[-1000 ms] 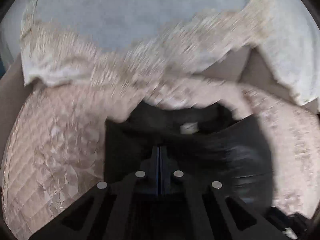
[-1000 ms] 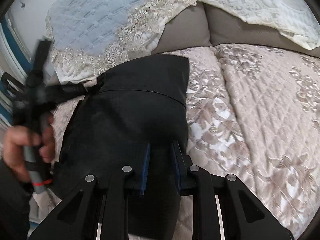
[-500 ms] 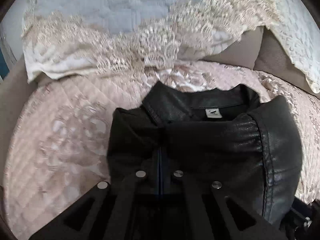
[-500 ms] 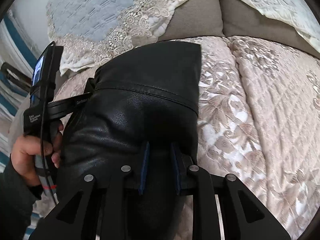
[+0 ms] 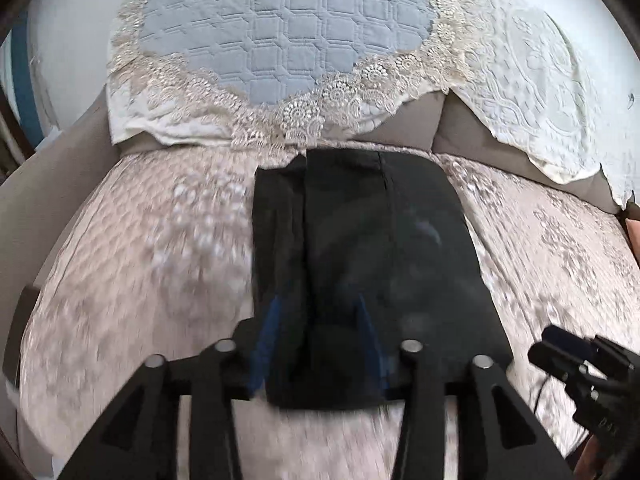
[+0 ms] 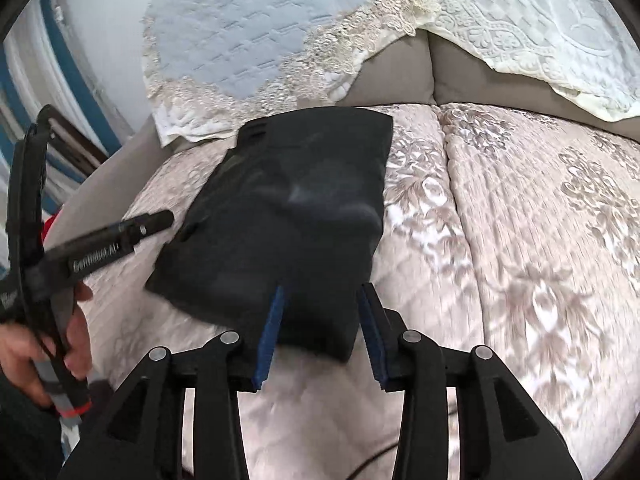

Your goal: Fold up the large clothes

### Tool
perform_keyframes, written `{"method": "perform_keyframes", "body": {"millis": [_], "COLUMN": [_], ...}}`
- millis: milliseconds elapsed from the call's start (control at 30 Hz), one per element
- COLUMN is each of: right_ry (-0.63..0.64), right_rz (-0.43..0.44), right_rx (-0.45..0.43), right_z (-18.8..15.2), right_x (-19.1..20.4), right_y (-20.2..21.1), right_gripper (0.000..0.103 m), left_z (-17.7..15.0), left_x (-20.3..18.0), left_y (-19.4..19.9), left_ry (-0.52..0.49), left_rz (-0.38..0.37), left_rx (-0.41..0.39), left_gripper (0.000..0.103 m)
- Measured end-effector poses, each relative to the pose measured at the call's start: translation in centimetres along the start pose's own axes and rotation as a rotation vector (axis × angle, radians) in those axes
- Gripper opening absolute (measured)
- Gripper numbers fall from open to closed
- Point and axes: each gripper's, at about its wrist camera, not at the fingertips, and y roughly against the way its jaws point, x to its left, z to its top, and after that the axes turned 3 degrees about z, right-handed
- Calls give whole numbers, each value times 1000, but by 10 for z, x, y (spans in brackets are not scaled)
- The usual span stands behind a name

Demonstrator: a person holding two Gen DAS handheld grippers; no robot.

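Black jacket (image 5: 360,248), folded into a flat packet, lying on pinkish quilt (image 5: 140,260), far edge near lace-trimmed blue cover (image 5: 288,28). Left gripper (image 5: 318,344) just opened, jaws spread, blue pads off the leather, near end of jacket between them. Right gripper (image 6: 322,332) likewise just opened, spread astride near right corner, not pinching. Hand (image 6: 28,356) at left on a gripper handle.

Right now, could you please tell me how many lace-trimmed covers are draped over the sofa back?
2: a blue quilted cover at left, a cream cover at right; others may lie outside view.
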Motion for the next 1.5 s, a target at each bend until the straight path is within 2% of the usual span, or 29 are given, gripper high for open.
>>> {"method": "perform_keyframes", "body": {"millis": [33, 100, 400, 733, 767, 833, 867, 1500], "right_ry": [6, 6, 54, 71, 72, 72, 73, 96], "right_rz": [0, -2, -3, -25, -26, -21, -20, -23], "right_rx": [-4, -13, -23, -37, -37, -36, -38, -30], "right_z": [-2, -10, -32, -33, -34, -34, -34, -37], "right_x": [3, 8, 29, 33, 34, 35, 35, 43], "right_y": [2, 12, 32, 42, 42, 42, 42, 43], "right_gripper": [40, 40, 40, 41, 42, 51, 51, 53], "left_z": [-7, -19, -44, -61, -62, -63, -64, -70], "left_x": [-3, -8, -27, -29, -29, -28, -27, -22], "left_y": [7, 19, 55, 67, 68, 68, 68, 71], "left_ry": [-7, -20, -30, 4, 2, 6, 10, 29], "left_rz": [13, 21, -14, 19, 25, 21, 18, 19], "left_rx": [-2, -11, -40, -41, -40, -36, -33, -28], "left_gripper": [56, 57, 69, 70, 70, 70, 70, 70]}}
